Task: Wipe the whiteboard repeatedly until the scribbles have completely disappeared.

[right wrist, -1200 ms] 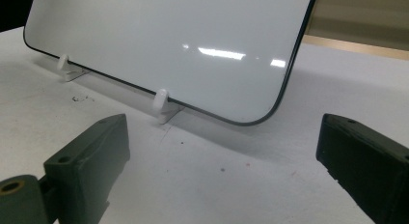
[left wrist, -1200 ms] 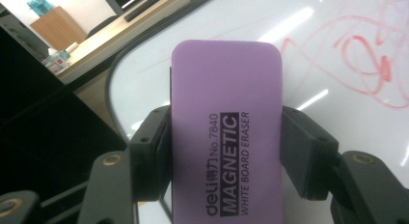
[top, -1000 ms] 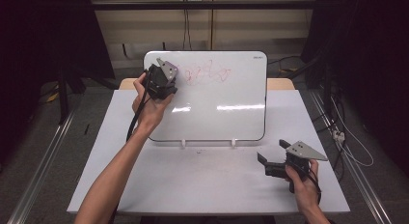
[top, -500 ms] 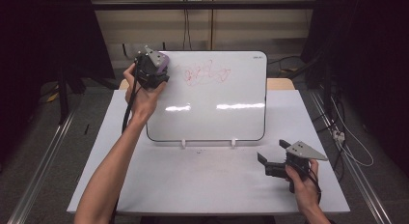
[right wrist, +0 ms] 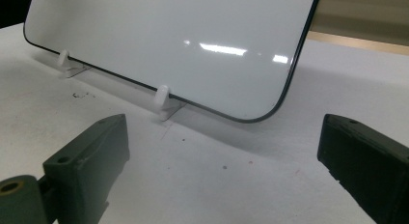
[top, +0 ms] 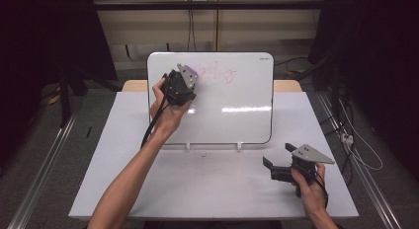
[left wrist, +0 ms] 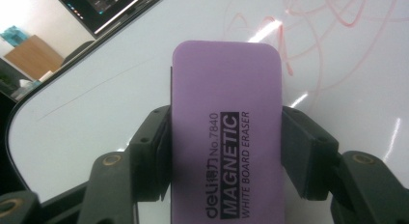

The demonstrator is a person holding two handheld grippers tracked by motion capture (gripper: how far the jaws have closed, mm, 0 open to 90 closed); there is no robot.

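Note:
A white whiteboard (top: 237, 110) stands tilted on the table, with a red scribble (top: 221, 72) near its top. My left gripper (top: 187, 77) is at the board's upper left, shut on a purple magnetic eraser (top: 193, 71) just left of the scribble. In the left gripper view the eraser (left wrist: 226, 127) sits lengthwise between the two jaws and faces the board (left wrist: 111, 84), with the red scribble (left wrist: 328, 21) beyond it at the upper right. My right gripper (top: 277, 156) rests low near the table's front right, open with nothing in it (right wrist: 224, 156).
The board stands on small white clip feet (right wrist: 164, 102) on a white table (top: 197, 189). A wooden surface edge (top: 286, 85) shows behind the board. Dark curtains and cables lie beyond the table, and metal rails (top: 44, 165) run along the floor beside it.
My left gripper with the eraser went up to the board's top left corner, then came back right and down beside the scribble. The right gripper has stayed still.

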